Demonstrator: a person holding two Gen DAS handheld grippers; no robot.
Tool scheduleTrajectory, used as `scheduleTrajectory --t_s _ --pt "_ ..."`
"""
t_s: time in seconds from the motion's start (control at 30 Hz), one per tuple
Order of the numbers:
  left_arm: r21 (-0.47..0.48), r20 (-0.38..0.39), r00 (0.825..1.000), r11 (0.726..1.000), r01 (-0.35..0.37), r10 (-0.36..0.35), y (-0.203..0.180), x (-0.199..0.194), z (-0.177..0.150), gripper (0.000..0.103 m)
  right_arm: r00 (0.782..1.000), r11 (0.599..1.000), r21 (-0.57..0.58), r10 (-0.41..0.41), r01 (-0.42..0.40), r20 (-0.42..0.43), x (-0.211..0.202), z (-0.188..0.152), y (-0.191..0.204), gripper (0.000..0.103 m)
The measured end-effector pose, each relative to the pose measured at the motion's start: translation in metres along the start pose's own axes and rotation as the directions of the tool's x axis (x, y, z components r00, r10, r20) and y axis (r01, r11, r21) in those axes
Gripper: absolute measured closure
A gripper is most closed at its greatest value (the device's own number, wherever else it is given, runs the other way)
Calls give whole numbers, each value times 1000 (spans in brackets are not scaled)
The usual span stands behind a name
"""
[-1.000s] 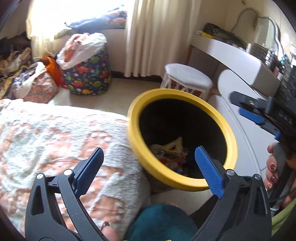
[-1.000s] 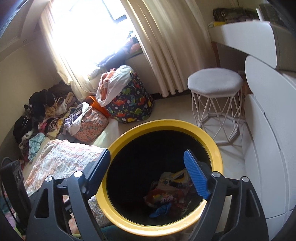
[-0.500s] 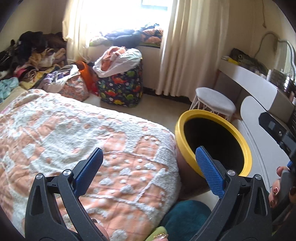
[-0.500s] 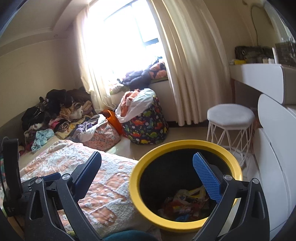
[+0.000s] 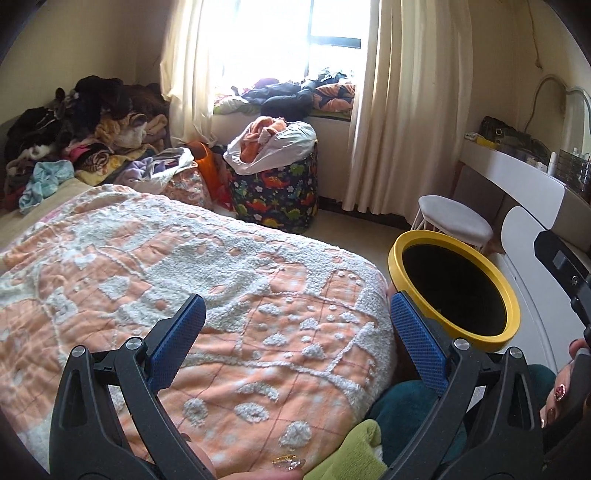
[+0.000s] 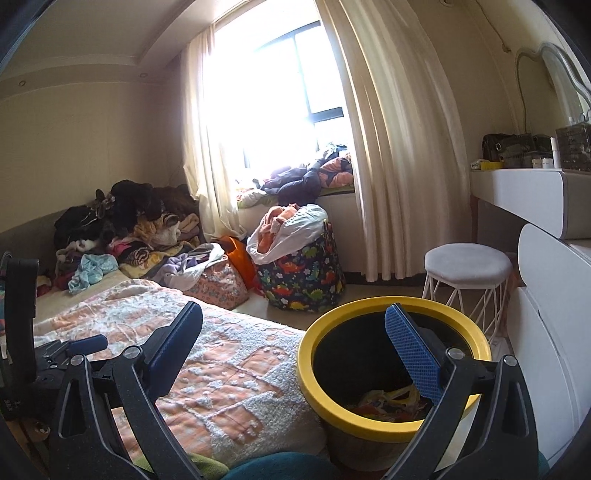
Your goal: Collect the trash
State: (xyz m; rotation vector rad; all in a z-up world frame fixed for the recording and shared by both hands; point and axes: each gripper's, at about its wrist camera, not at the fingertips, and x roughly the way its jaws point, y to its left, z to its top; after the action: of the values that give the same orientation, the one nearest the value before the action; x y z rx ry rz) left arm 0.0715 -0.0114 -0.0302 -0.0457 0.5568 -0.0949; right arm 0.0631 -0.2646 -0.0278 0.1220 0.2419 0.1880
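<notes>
The left wrist view looked down over the bed (image 5: 155, 295) toward the window (image 5: 280, 33), the bin (image 5: 454, 291) off to its right; the right wrist view sat lower and more level, close above the bin (image 6: 391, 369); both shared bed, bin, stool (image 6: 467, 264) and window.

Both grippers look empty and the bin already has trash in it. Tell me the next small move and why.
Probably sweep both views over the blanket for leftover litter. The left gripper and right gripper are open with nothing between the fingers, wrappers lie inside the yellow-rimmed bin, and no loose trash shows on the blanket.
</notes>
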Motion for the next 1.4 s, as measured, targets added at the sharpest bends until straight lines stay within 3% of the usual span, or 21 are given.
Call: scheduleTrajectory --t_s 1.4 --pt "18 43 999 1000 -10 9 -4 -12 -4 11 1000 1000 2 -9 9 21 -2 -2 -4 7"
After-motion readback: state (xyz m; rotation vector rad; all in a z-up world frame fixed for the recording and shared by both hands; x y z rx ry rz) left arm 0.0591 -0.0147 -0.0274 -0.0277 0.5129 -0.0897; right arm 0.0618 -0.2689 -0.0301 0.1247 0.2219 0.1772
